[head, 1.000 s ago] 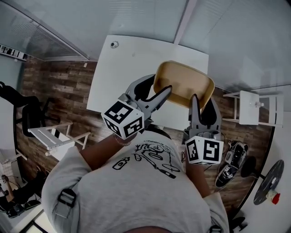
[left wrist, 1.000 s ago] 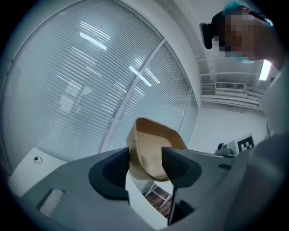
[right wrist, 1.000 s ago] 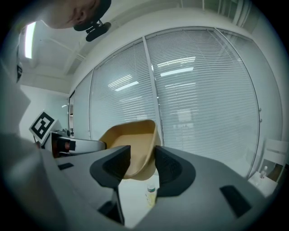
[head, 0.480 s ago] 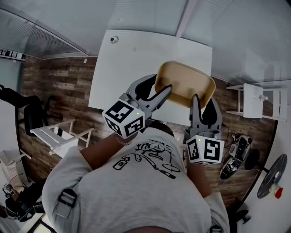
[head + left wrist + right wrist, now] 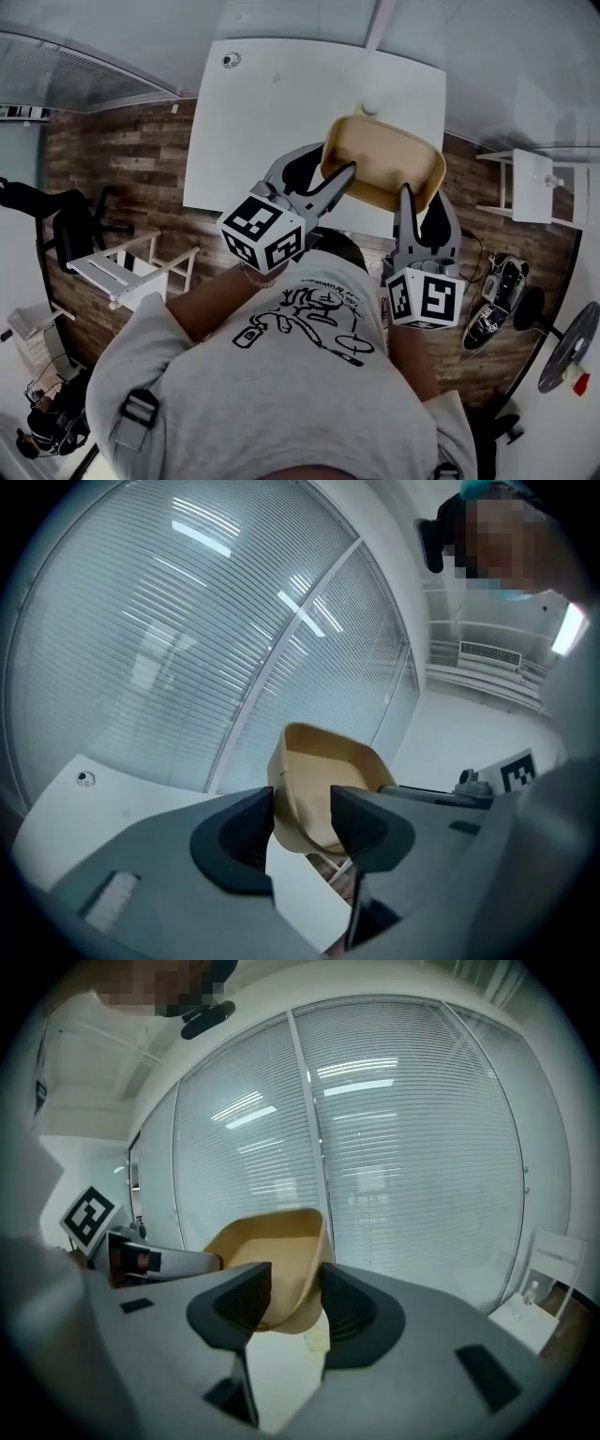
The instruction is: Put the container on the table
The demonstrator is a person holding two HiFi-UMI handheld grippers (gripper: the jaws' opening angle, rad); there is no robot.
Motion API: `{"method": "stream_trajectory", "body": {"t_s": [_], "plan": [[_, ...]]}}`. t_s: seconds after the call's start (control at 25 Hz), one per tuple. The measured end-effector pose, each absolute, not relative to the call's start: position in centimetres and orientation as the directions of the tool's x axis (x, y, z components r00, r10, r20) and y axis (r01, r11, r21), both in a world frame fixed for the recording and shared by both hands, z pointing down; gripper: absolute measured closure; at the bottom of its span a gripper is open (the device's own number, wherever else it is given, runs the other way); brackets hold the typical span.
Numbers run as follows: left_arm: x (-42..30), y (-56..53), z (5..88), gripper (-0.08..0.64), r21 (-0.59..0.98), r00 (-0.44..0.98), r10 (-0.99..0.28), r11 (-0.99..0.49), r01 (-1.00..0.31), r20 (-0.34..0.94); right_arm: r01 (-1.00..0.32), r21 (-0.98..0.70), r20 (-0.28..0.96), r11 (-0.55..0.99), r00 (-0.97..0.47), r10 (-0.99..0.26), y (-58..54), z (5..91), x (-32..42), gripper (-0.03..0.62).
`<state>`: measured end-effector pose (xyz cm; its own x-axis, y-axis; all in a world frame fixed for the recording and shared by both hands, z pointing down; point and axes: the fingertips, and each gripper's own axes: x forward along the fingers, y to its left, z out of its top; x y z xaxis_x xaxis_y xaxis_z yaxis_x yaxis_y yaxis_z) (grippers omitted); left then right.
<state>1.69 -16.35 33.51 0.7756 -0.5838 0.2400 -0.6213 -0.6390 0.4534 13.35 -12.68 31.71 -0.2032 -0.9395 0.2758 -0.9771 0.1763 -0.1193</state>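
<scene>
A tan, shallow plastic container (image 5: 384, 169) hangs in the air over the near right edge of the white table (image 5: 281, 103). It is carried between both grippers. My left gripper (image 5: 337, 161) has the container's left wall (image 5: 323, 780) between its jaws, which are closing on it. My right gripper (image 5: 422, 199) is shut on the right wall (image 5: 272, 1260). In the left gripper view (image 5: 302, 813) and the right gripper view (image 5: 295, 1297), the container tilts and the pads clamp its rim. The white tabletop (image 5: 122, 803) lies below.
A small round fitting (image 5: 231, 60) sits at the table's far left corner. A white folding chair (image 5: 131, 272) and a dark chair (image 5: 66, 225) stand on the wooden floor at left. At right are a small white side table (image 5: 534, 187) and shoes (image 5: 497, 300).
Both grippers and the container have sunk a little toward the table, and the head view has shifted with them. The grip on both walls is unchanged.
</scene>
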Motion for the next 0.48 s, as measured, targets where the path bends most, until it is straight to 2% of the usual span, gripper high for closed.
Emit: {"method": "stream_trajectory", "body": {"t_s": [0.48], "plan": [[2.6,-17.4,39.8,0.387,0.466,0.783,-0.529,-0.63,-0.621,0.328,-0.98,-0.138,0.365,0.141,-0.182,-0.913,-13.9,37.7,14.1,0.434]]}}
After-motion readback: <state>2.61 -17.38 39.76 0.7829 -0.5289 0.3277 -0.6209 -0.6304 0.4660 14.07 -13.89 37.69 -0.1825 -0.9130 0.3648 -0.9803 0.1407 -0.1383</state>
